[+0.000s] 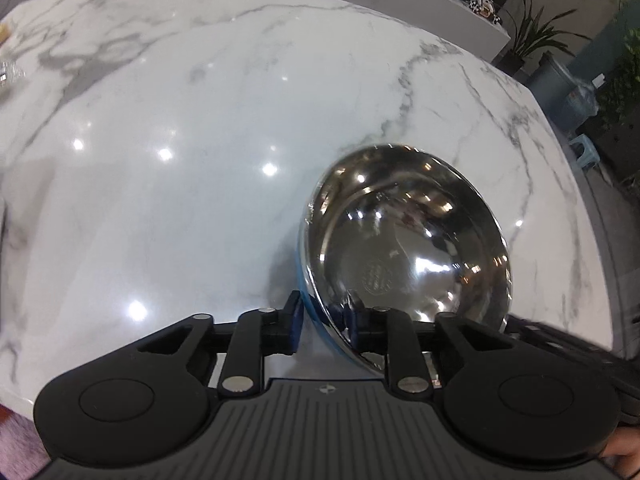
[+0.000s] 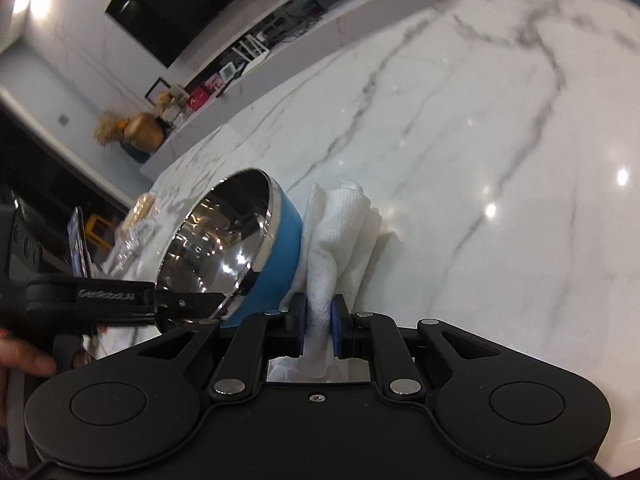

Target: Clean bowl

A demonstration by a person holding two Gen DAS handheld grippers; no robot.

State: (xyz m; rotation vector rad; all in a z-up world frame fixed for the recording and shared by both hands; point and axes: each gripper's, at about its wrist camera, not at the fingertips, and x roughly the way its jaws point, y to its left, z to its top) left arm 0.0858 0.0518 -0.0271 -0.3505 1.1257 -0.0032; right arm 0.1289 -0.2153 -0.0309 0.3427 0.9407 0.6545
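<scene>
The left gripper (image 1: 324, 326) pinched the near rim of the bowl (image 1: 408, 240), tilting it above the marble counter (image 1: 180, 120), its steel inside facing the left camera. Just beside its blue outside, the right gripper (image 2: 319, 326) clamped a white paper towel (image 2: 340, 224).

Tilted steel bowl (image 1: 404, 248), blue outside

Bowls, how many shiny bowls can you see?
1. The bowl is tipped up on the marble table, its rim clamped in the left gripper. The right gripper holds a paper towel beside it. No other bowl shows.
</scene>
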